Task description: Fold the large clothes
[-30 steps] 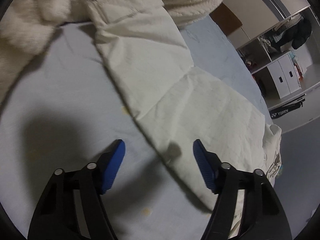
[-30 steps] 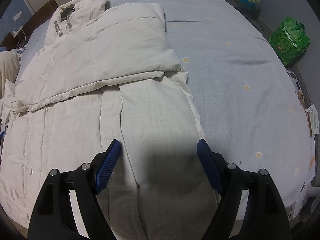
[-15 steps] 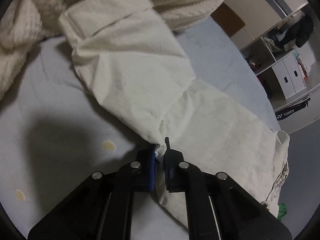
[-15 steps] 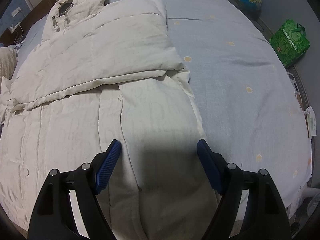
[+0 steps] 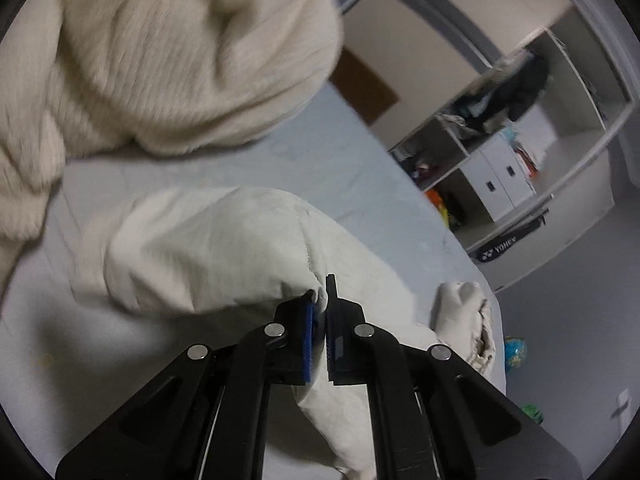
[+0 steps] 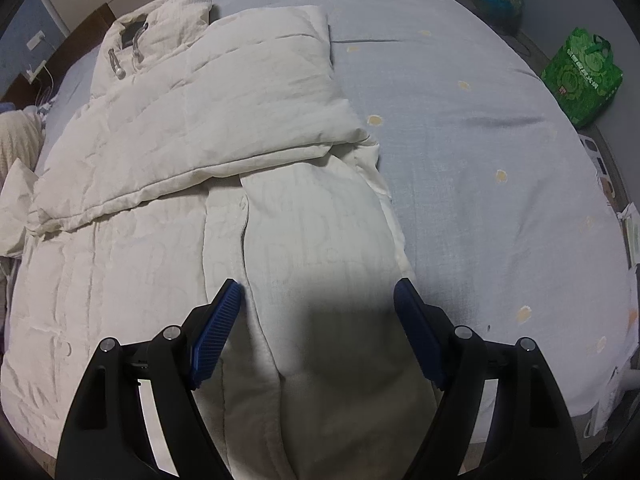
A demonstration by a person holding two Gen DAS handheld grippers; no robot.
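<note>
left wrist: left hand-held gripper (image 5: 320,300) pinches a puffy cream quilted coat sleeve (image 5: 208,248); right hand-held gripper (image 6: 318,292) gapes empty.

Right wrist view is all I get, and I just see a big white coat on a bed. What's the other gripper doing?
Observer: The left gripper is shut on a sleeve of the white coat.
Operator: Is the sleeve lying flat?
Observer: No, the pinched part is raised off the blue sheet, and the cloth sags down from the fingers.
Operator: Anything else on that side of the bed?
Observer: A fluffy cream blanket is heaped beyond the sleeve.
Operator: And the room over there?
Observer: An open wardrobe with white drawers stands past the bed.
</note>
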